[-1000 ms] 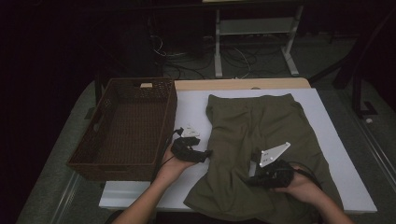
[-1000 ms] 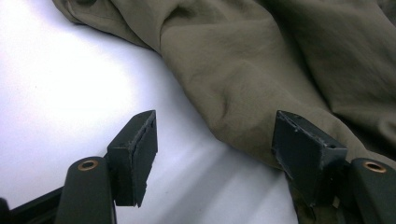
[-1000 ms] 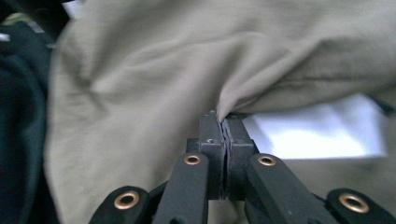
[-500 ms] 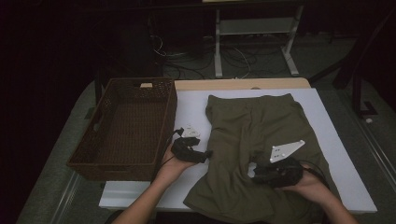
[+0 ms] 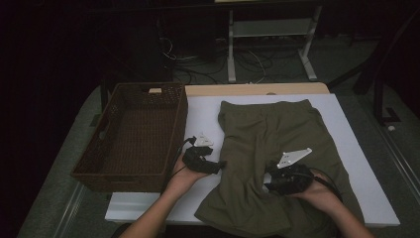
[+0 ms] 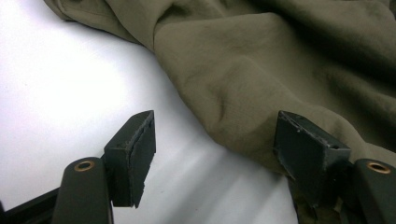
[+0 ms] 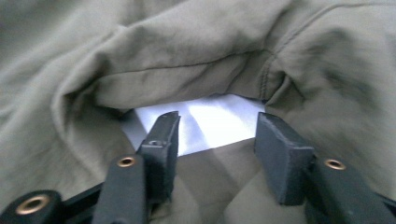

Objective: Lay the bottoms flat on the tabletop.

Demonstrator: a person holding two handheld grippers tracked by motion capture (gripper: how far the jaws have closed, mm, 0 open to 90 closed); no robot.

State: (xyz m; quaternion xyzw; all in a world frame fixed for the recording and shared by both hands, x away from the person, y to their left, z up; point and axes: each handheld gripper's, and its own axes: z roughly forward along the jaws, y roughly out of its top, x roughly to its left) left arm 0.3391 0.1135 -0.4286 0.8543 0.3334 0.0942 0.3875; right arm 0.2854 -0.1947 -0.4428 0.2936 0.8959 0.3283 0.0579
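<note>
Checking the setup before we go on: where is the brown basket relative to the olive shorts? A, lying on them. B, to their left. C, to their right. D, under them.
B: in the high view the basket stands left of the shorts, apart from them.

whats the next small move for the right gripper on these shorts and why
Probably ease the right gripper forward and close on the fold of the olive shorts ahead. Its jaws have just been opening, nothing is pinched between them, and bare white table shows in the gap. The left gripper waits open at the cloth's edge.
</note>
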